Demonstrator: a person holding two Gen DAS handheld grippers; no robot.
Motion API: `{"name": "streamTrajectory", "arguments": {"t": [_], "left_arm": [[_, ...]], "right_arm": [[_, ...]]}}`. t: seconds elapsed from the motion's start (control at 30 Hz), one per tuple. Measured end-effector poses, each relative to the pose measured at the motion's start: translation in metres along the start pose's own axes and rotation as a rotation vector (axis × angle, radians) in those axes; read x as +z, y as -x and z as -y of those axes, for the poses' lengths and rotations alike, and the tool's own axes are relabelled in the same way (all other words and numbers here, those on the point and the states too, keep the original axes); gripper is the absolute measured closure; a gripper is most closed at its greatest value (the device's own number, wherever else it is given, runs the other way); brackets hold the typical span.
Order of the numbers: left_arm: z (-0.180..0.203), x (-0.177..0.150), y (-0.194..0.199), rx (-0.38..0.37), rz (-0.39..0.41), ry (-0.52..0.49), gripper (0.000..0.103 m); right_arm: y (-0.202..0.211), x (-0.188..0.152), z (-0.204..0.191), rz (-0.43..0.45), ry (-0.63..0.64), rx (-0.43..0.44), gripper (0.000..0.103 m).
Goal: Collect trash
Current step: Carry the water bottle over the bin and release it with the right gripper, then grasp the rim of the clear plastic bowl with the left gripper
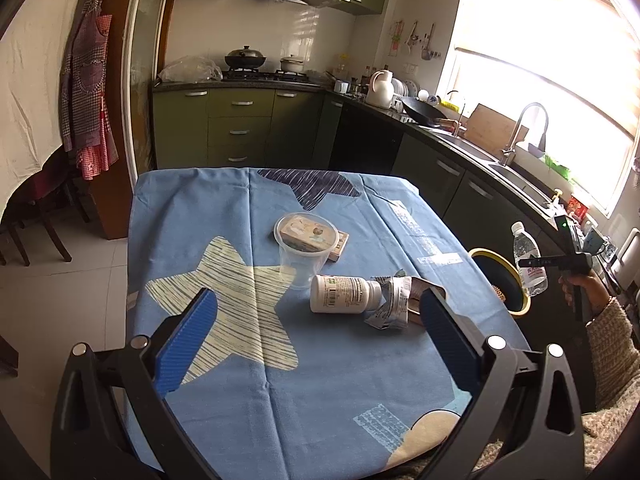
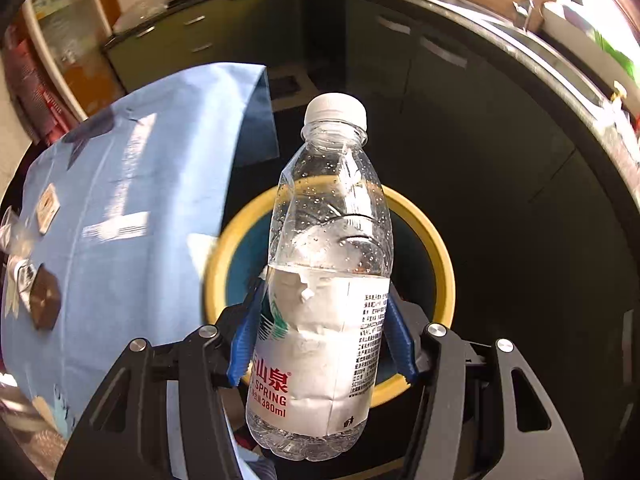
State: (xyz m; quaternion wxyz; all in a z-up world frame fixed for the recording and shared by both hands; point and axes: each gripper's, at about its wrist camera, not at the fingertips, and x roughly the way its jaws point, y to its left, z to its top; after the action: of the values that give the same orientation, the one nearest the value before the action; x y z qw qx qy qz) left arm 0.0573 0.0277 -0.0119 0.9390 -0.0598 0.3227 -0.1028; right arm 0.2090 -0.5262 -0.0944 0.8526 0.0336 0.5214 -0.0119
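Clear plastic water bottle (image 2: 324,280), white cap, torn white label: frame centre, over yellow-rimmed dark bin (image 2: 436,240). White pill bottle (image 1: 344,294) on its side, crumpled wrapper (image 1: 390,302) touching: mid-frame.

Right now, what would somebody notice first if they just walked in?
Probably the clear water bottle, pinched in the right hand-held gripper above a yellow-rimmed bin beside the table. Next, the blue star tablecloth, where a white pill bottle lies on its side by a crumpled wrapper, ahead of the open left hand-held gripper.
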Motion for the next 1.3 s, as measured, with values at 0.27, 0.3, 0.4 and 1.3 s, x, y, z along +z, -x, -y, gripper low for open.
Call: {"name": "streamTrajectory", "arguments": {"t": [0.27, 0.3, 0.4, 1.3], "left_arm": [[-0.005, 0.0, 0.0, 0.031, -0.01, 0.009, 0.006], [-0.006, 0.001, -0.001, 0.031, -0.011, 0.012, 0.006], [-0.008, 0.001, -0.005, 0.028, -0.02, 0.02, 0.006], [-0.025, 0.07, -0.133, 0.033, -0.208, 0.002, 0.007]], "right_arm": [[-0.044, -0.004, 0.015, -0.034, -0.042, -0.026, 0.047], [-0.048, -0.004, 0.016, -0.04, -0.047, -0.022, 0.047], [-0.059, -0.006, 0.015, -0.06, -0.055, -0.018, 0.046], [0.087, -0.067, -0.043, 0.179, 0.008, 0.061, 0.042]]}}
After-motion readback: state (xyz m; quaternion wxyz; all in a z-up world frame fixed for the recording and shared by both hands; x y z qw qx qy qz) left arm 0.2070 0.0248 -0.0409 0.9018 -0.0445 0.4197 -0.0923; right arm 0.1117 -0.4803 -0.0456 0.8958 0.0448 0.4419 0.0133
